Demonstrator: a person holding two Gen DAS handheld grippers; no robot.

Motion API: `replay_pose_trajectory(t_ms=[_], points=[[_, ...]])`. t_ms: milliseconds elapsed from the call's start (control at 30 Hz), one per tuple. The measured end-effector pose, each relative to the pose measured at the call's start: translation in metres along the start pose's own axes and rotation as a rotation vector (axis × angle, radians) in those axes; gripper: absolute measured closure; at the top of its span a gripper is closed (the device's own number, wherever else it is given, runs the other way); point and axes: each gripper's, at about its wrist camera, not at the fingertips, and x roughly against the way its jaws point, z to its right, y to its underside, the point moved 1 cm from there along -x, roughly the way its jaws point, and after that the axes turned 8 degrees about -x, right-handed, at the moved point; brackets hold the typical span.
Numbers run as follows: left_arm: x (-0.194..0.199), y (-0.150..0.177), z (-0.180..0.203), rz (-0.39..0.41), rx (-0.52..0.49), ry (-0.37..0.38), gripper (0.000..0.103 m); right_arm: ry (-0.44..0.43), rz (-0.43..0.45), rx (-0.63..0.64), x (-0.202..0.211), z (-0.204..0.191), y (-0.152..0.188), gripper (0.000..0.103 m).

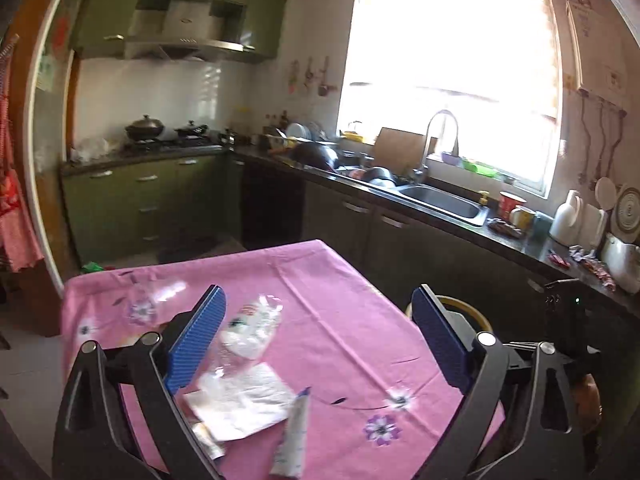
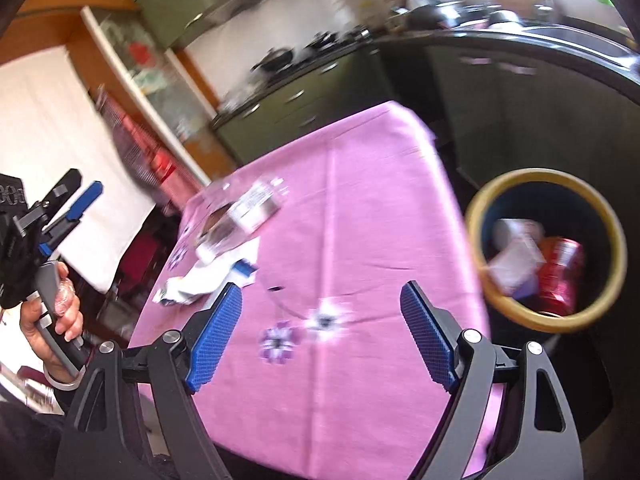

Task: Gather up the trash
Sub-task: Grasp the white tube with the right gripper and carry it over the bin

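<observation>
A table with a pink flowered cloth (image 1: 352, 320) (image 2: 360, 208) carries trash: a clear plastic bottle (image 1: 248, 332) (image 2: 240, 216) lying on its side, white crumpled paper (image 1: 244, 400) (image 2: 212, 276), and a white-and-blue wrapper (image 1: 292, 436). My left gripper (image 1: 318, 328) is open and empty above the table, the bottle near its left finger. My right gripper (image 2: 320, 320) is open and empty over the table's near part. The left gripper (image 2: 76, 200) also shows at far left in the right wrist view, held in a hand. A round bin (image 2: 548, 248) with a yellow rim holds a red can and paper, right of the table.
A kitchen counter with a sink (image 1: 448, 200), dishes and cups runs along the right wall under a bright window. Green cabinets and a stove (image 1: 168, 136) stand at the back. The bin rim (image 1: 468, 308) shows past the table's right edge.
</observation>
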Motion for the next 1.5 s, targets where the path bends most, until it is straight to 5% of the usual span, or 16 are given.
replay_pose_trajectory(t_ms=[200, 367, 600, 800, 1067, 1500], points=[[0.046, 0.032, -0.036, 0.003, -0.003, -0.145, 0.013, -0.053, -0.163, 0.113, -0.079, -0.081, 0.026, 0.025], [0.065, 0.05, -0.046, 0.008, 0.035, -0.177, 0.013, -0.017, -0.27, 0.153, -0.14, -0.122, 0.052, 0.037], [0.076, 0.065, -0.066, 0.008, 0.098, -0.176, 0.012, 0.078, -0.314, 0.151, -0.187, -0.135, 0.06, 0.042], [0.076, 0.071, -0.07, 0.003, 0.107, -0.161, 0.012, 0.171, -0.28, 0.198, -0.193, -0.141, 0.056, 0.055], [0.072, 0.073, -0.074, 0.0, 0.124, -0.144, 0.012, 0.12, -0.283, 0.167, -0.178, -0.13, 0.058, 0.085], [0.064, 0.064, -0.062, -0.012, 0.121, -0.119, 0.011, 0.079, -0.136, 0.106, -0.083, -0.086, 0.028, 0.091]])
